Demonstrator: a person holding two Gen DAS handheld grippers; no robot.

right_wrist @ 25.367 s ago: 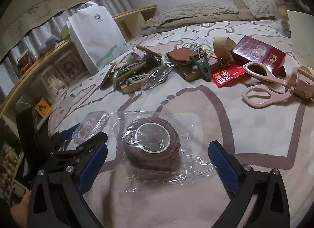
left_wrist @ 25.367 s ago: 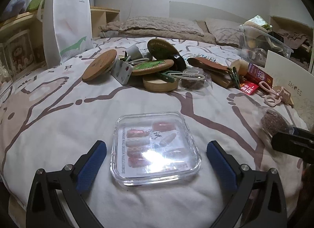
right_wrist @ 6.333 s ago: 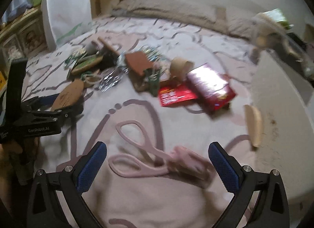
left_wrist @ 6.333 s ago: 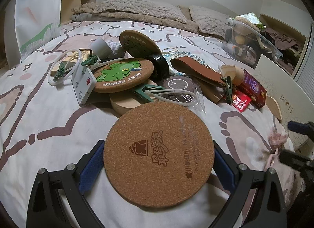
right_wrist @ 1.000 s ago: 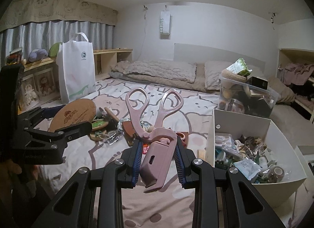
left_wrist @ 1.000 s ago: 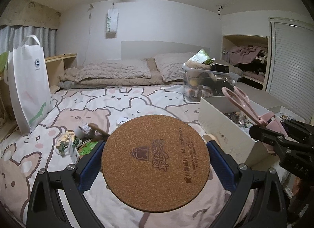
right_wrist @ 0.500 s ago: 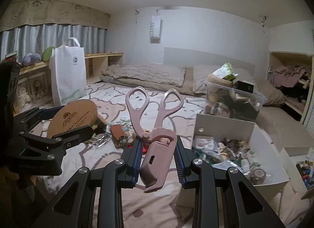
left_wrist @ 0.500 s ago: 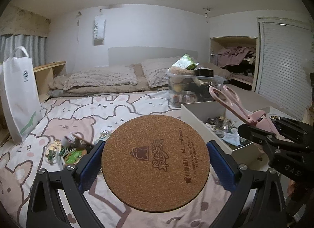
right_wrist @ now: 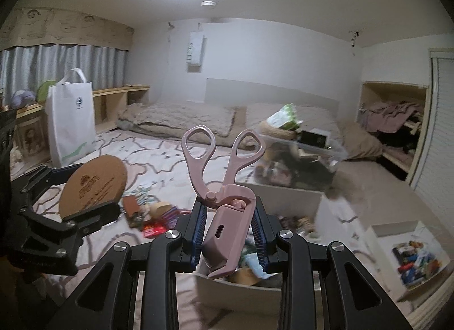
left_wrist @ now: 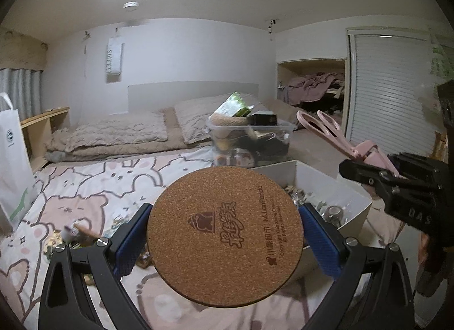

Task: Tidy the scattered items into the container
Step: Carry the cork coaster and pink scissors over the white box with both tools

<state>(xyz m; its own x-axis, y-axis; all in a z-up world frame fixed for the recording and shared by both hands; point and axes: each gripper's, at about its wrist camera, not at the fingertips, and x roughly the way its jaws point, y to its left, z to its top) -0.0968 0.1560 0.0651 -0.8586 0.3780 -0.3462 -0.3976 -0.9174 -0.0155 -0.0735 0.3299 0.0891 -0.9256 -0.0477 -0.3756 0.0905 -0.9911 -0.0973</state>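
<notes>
Holding round cork coaster (left_wrist: 225,235) clenched in our left tool (left_wrist: 224,240); right tool (right_wrist: 229,233) clamps pink sheathed scissors (right_wrist: 224,196) above white box (right_wrist: 286,201).

Brown speckled cork coaster (left_wrist: 225,235) with darker printed logo; pale pink scissors (right_wrist: 224,185); white storage box (left_wrist: 334,185); pink-and-white bedspread (left_wrist: 93,185) with brown-outlined bears; white tote bag (right_wrist: 71,120) with green print; grey curtains (right_wrist: 62,63).
</notes>
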